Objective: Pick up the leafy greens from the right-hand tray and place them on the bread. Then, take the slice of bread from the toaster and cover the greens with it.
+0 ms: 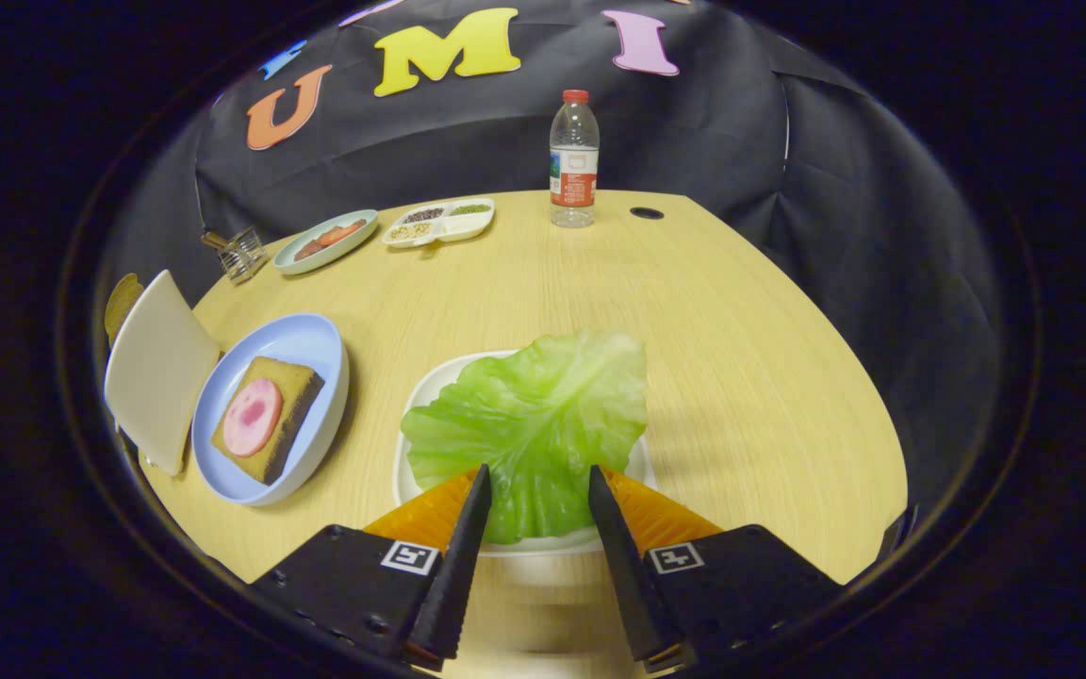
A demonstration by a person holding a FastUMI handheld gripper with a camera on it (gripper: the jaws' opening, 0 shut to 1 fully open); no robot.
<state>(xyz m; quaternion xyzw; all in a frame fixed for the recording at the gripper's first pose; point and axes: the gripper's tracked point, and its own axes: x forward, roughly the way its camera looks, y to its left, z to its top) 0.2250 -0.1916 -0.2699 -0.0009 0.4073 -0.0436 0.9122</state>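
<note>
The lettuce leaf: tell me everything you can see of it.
The lettuce leaf is one broad, pale green leaf with a ruffled edge and lighter veins, looking glossy like plastic. It lies flat on a white tray, its far tip overhanging the rim. The open gripper has its fingers on either side of its near end.

The leaf (534,424) is coloured light green, with paler veins, and is laid on a white tray (430,387). A pale blue plate (312,344) is seen to hold brown bread (271,415) topped with 1 pink round slice (252,416). The table (741,377) is finished in light wood grain. The clear bottle (573,160) is fitted with a red cap and a red-and-white label. A cream toaster (156,368) is present. The gripper (535,486) is spread, with the leaf's stem end between its fingers; 2 black-and-white square markers are carried on its body.
</note>
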